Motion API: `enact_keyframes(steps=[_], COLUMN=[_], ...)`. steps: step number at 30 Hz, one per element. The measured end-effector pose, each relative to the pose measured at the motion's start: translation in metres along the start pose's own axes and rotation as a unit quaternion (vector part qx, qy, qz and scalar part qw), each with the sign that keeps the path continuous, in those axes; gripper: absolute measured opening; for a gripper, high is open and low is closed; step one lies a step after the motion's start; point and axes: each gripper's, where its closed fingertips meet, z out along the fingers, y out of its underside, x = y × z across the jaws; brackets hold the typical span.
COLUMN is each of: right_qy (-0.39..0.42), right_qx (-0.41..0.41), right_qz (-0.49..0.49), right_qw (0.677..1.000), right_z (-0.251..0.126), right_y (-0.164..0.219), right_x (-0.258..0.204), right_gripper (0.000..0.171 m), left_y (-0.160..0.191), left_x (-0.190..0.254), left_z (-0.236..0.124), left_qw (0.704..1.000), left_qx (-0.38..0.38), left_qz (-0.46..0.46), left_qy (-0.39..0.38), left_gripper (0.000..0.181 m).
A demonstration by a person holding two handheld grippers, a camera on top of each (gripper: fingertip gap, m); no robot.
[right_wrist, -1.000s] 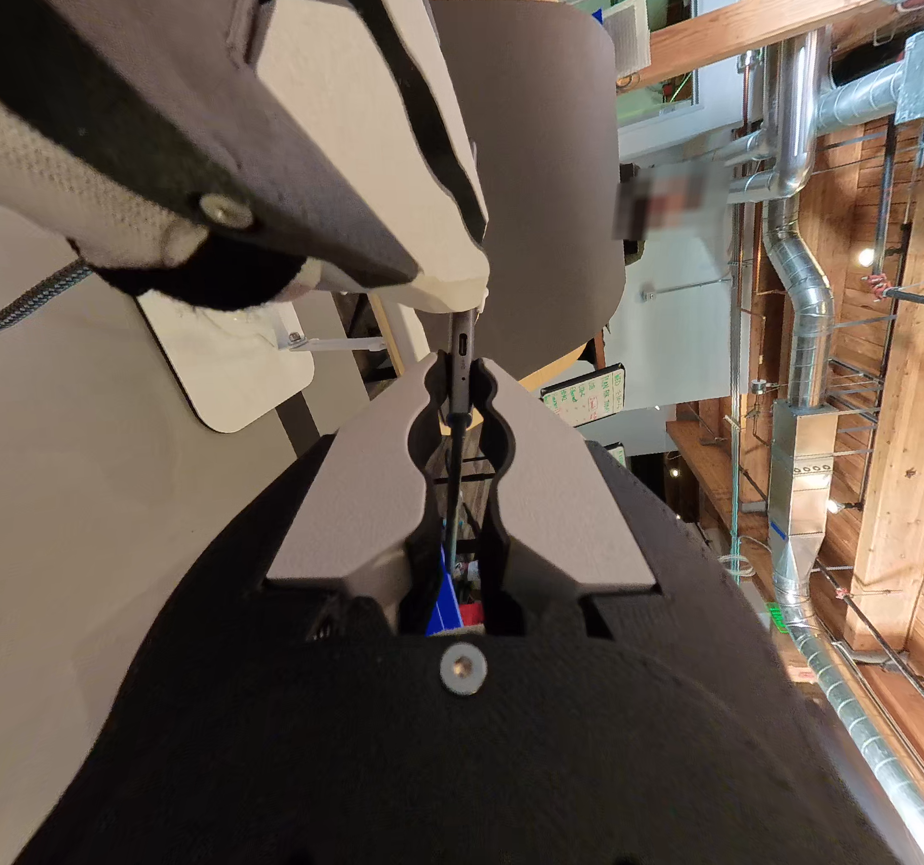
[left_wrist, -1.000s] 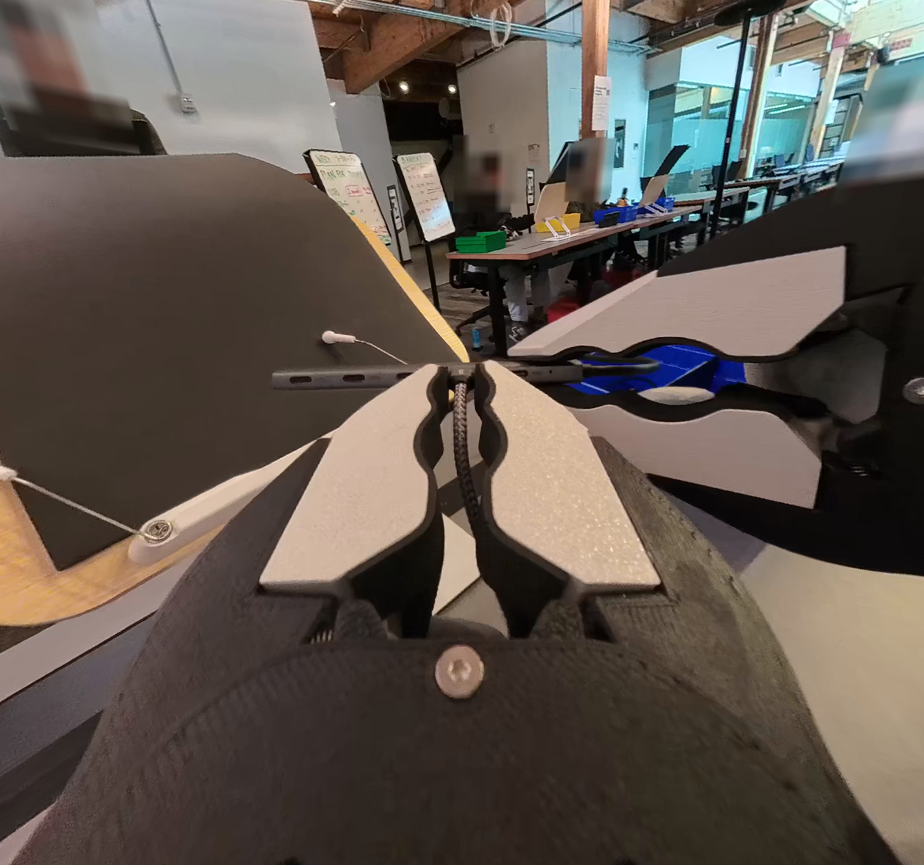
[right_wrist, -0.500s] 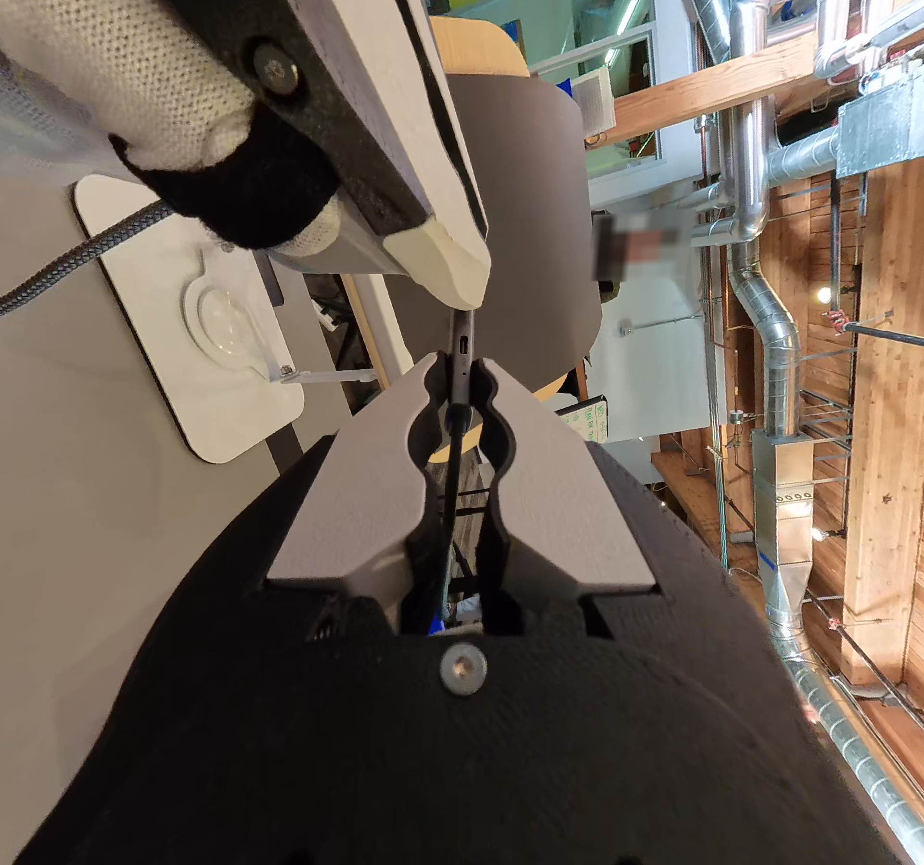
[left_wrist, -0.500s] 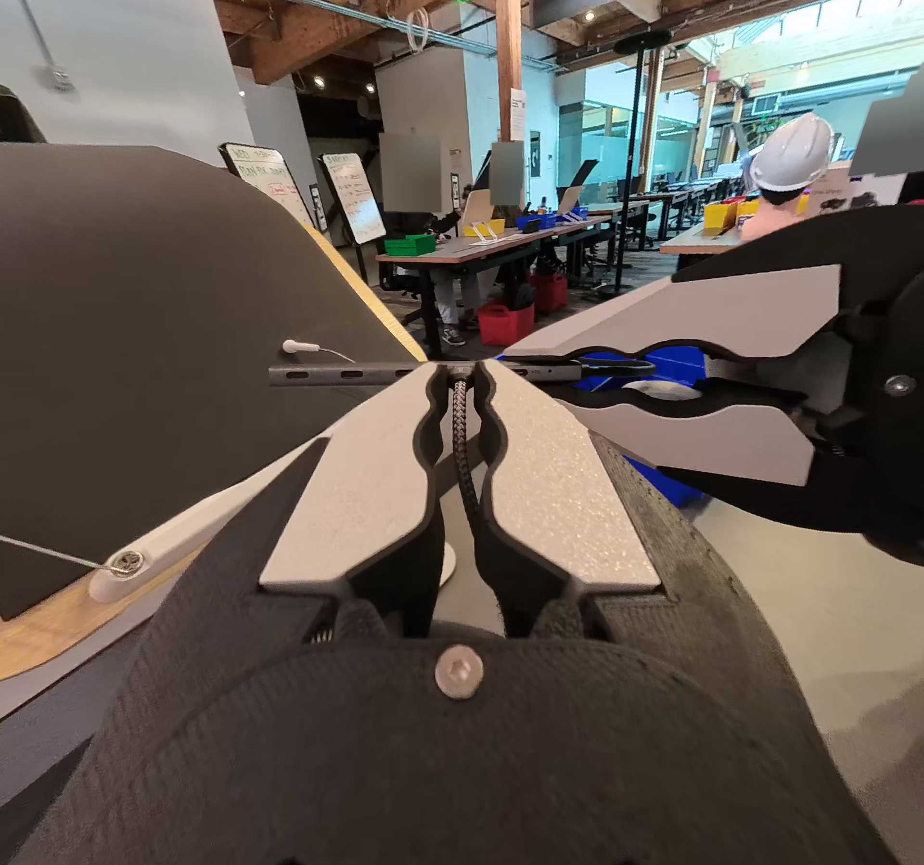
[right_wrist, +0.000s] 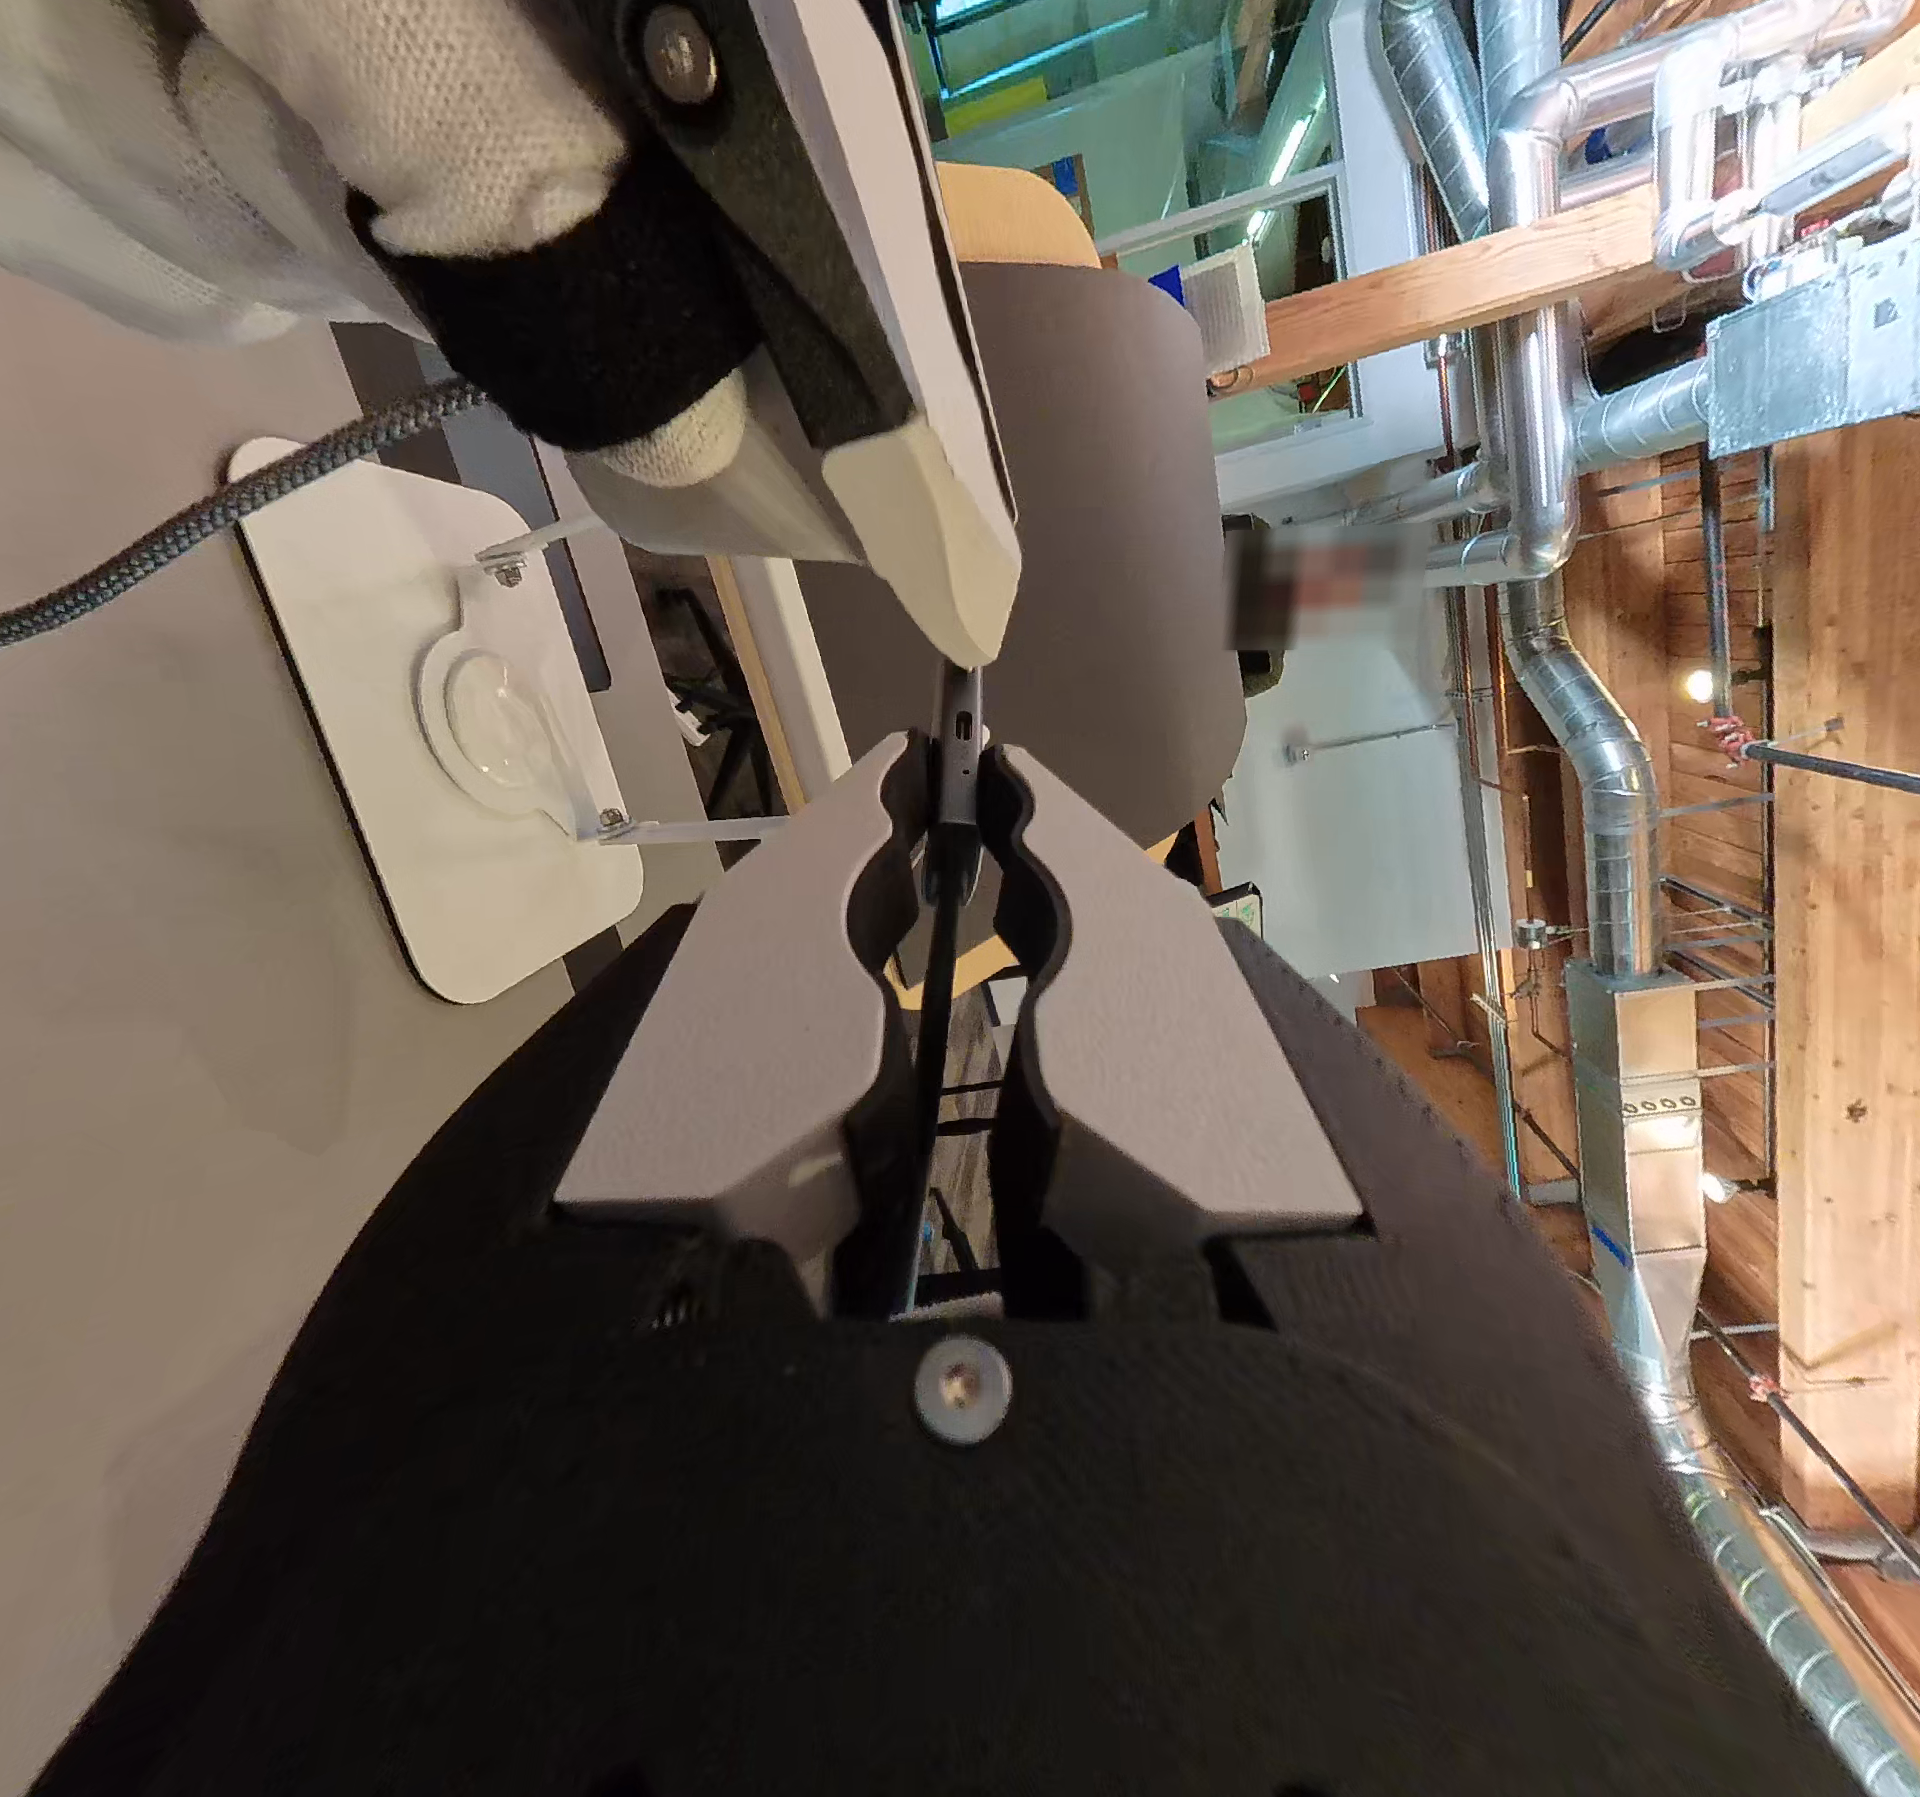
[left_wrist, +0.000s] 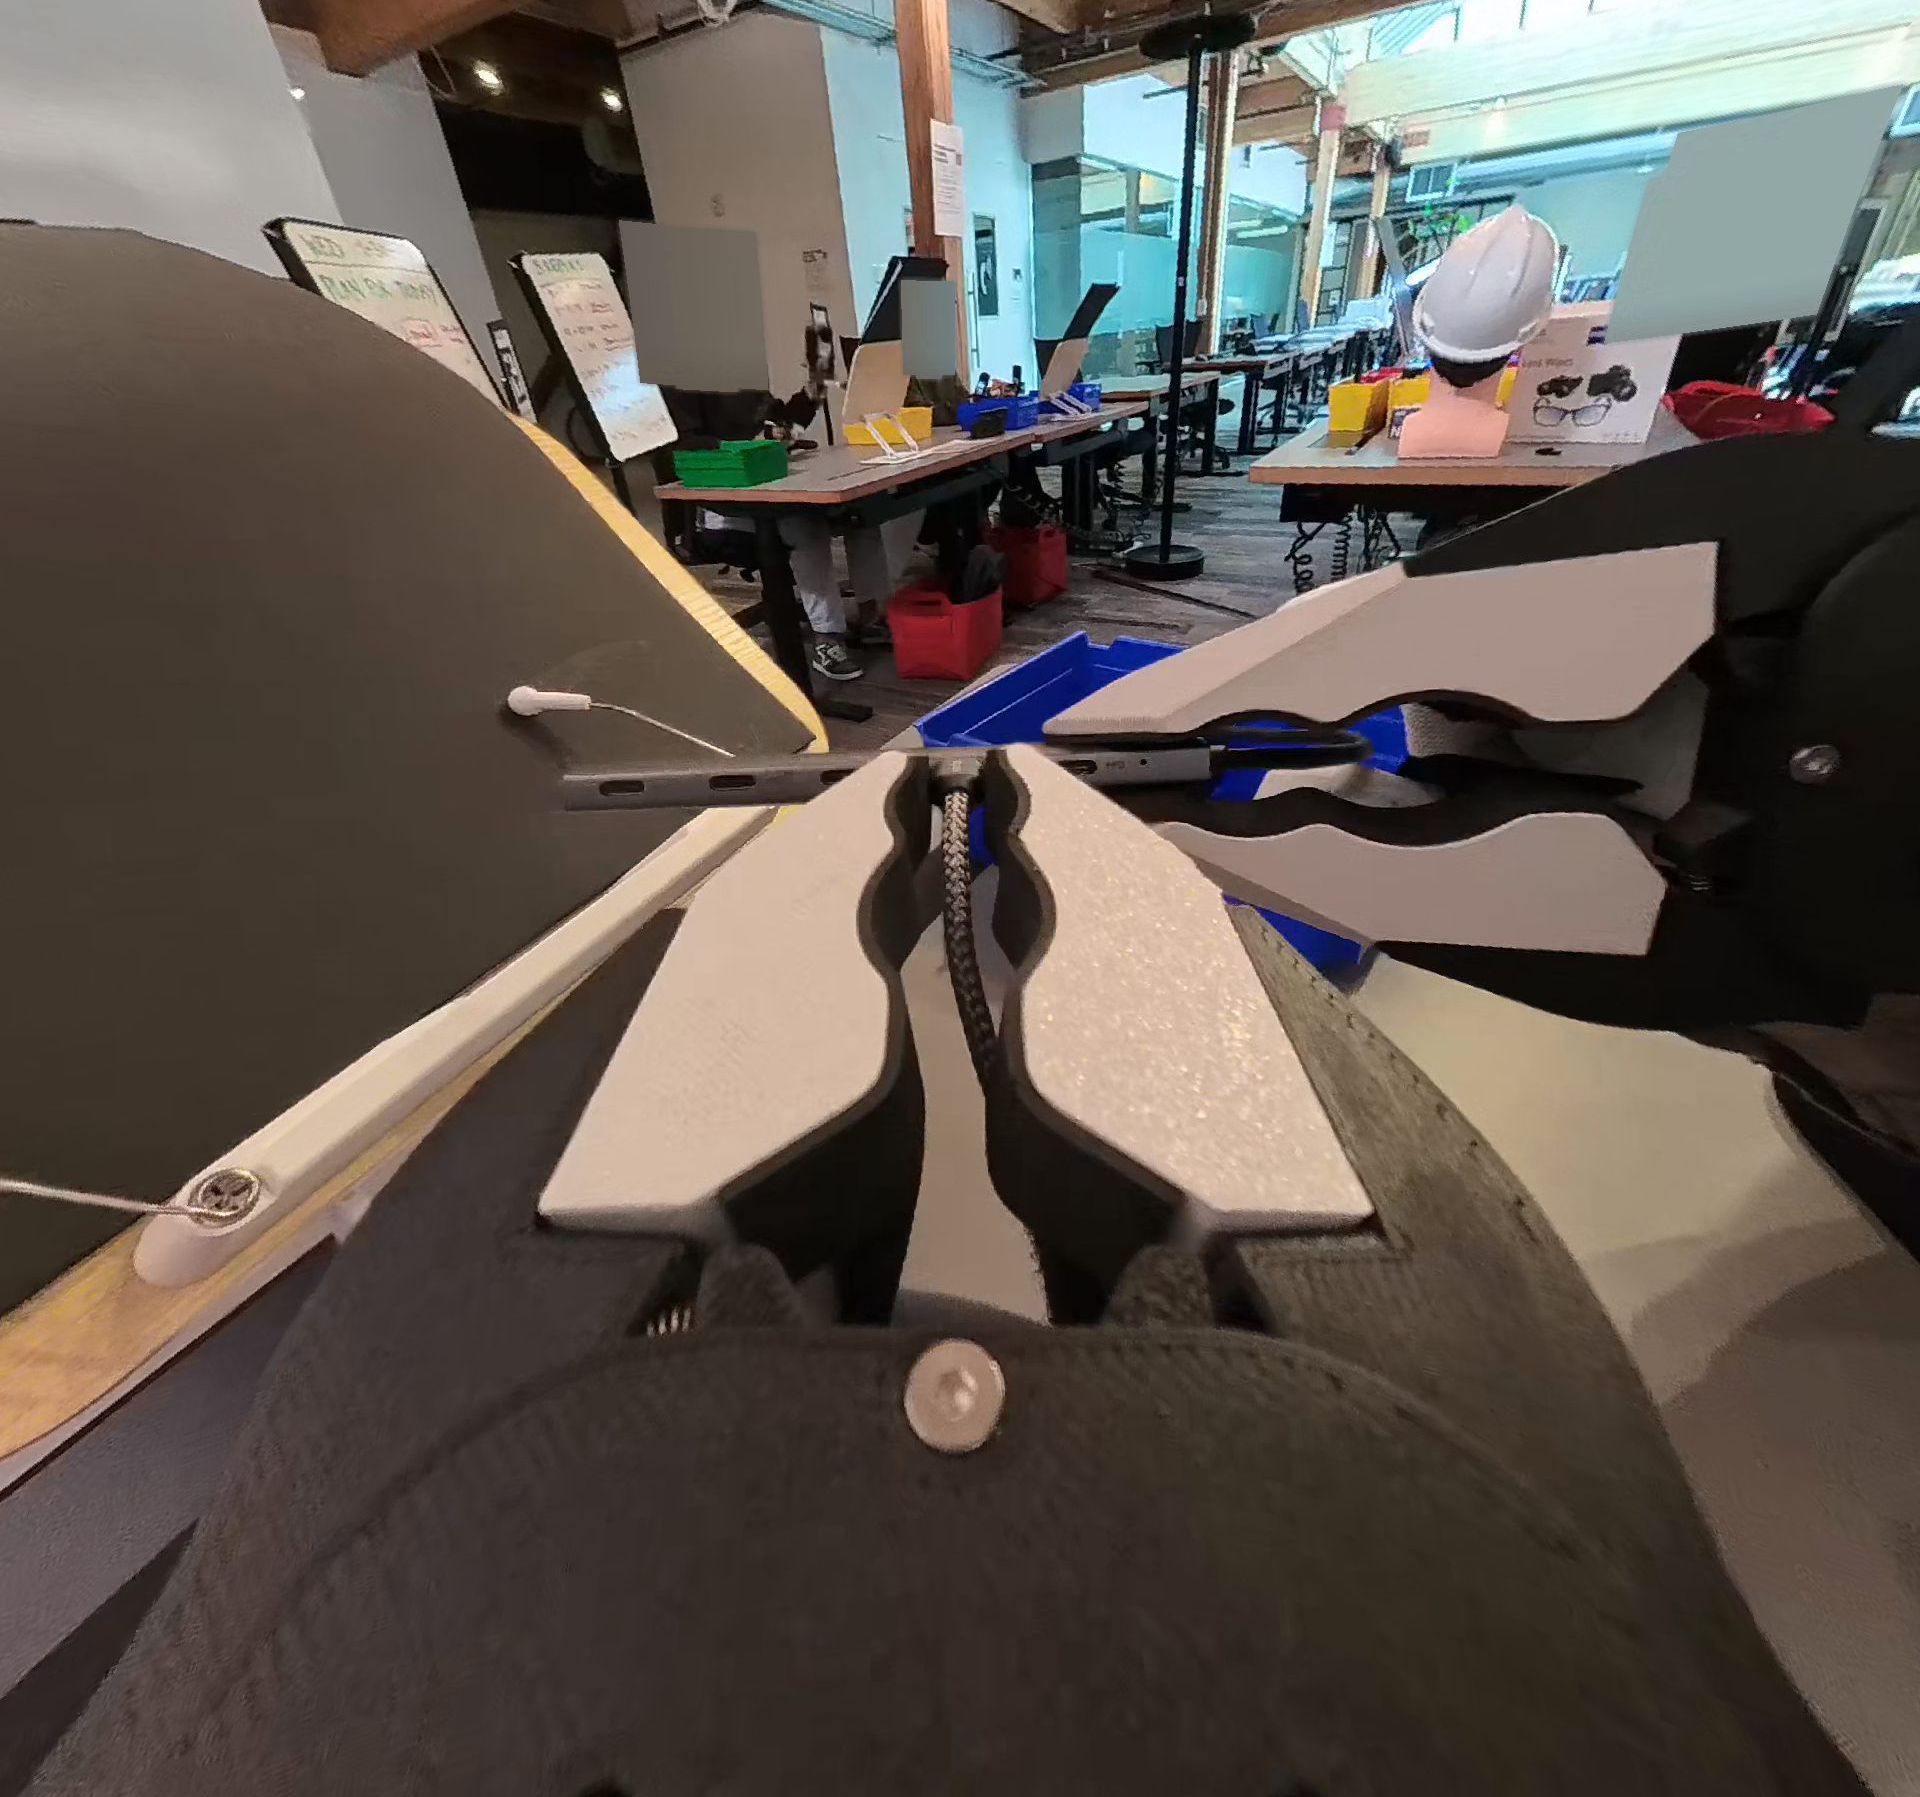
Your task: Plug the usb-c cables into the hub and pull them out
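Observation:
A thin grey USB-C hub (left_wrist: pixel 686 784) is held level in the air, with several ports along its edge. My left gripper (left_wrist: pixel 951 768) is shut on the plug of a braided black cable (left_wrist: pixel 961 916), pressed against the hub's edge at mid-length. My right gripper (left_wrist: pixel 1101 771) comes in from the right and is shut on the hub's end, where its own black lead (left_wrist: pixel 1294 741) loops out. In the right wrist view my right gripper (right_wrist: pixel 951 760) clamps the hub (right_wrist: pixel 961 739) end-on, and the left gripper's fingertips (right_wrist: pixel 961 594) meet the hub from above. The braided cable (right_wrist: pixel 208 511) trails left.
A dark rounded chair back (left_wrist: pixel 260 656) stands close on the left. A blue bin (left_wrist: pixel 1039 698) lies behind the grippers. A white plate with a clear dome (right_wrist: pixel 436 708) lies on the grey table (right_wrist: pixel 156 968). A gloved hand (right_wrist: pixel 312 85) holds the left gripper. Desks with coloured bins fill the room behind. Less than 4 cm separates the two grippers' tips.
Both grippers have turned rightward together with hub and cable held the same way: the chair back slid left and the blue bin and far desks came into view. The grips have not changed.

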Motion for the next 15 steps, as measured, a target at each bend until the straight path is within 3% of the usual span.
enact_keyframes(steps=[15], right_qy=[0.006], right_qx=[0.04], right_qz=[0.005], right_qw=[0.999], right_z=[-0.008], right_y=[-0.015], right_x=[0.004], right_gripper=[0.007], left_y=[-0.008], left_x=[0.005], left_z=[-0.011], left_qw=[0.999], left_qx=[-0.007], left_qz=[-0.013], left_qy=[0.045], left_gripper=[0.011])
